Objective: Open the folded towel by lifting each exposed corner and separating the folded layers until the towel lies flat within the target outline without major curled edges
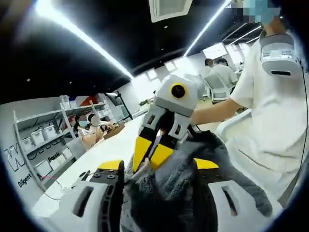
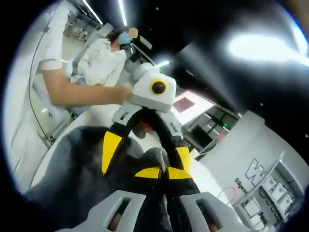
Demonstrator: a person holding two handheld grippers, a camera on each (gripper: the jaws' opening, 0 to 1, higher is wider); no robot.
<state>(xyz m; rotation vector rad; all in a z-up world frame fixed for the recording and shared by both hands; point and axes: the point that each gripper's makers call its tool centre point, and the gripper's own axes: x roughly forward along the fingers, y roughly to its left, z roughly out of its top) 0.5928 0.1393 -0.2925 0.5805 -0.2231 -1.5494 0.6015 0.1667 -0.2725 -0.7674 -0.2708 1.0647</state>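
In the left gripper view I saw my left gripper (image 1: 161,166) with its jaws spread apart and the grey towel (image 1: 193,186) bunched between and over them; I could not tell whether they gripped any cloth. The right gripper (image 1: 150,157) entered that view from the far side, its yellow fingertips (image 1: 140,152) drawn close together and pressed into the top fold of the towel. A person's forearm (image 1: 212,112) ran back from it to a white shirt (image 1: 270,121) on the right. Beyond the towel lay the white table (image 1: 106,150), with metal shelving (image 1: 43,140) at the far left and seated people (image 1: 89,128) behind it.

The right gripper view gave the opposite side. There my right gripper (image 2: 161,173) held its yellow tips nearly touching, pinching a raised ridge of the towel (image 2: 67,174). The left gripper (image 2: 145,152) faced it from just beyond, its jaws wide and straddling the same fold. The towel was lifted and crumpled between the two tools, not flat. The table edge (image 2: 43,162) showed along the left of this view, and bare tabletop lay to the right of the cloth. No target outline was distinguishable.
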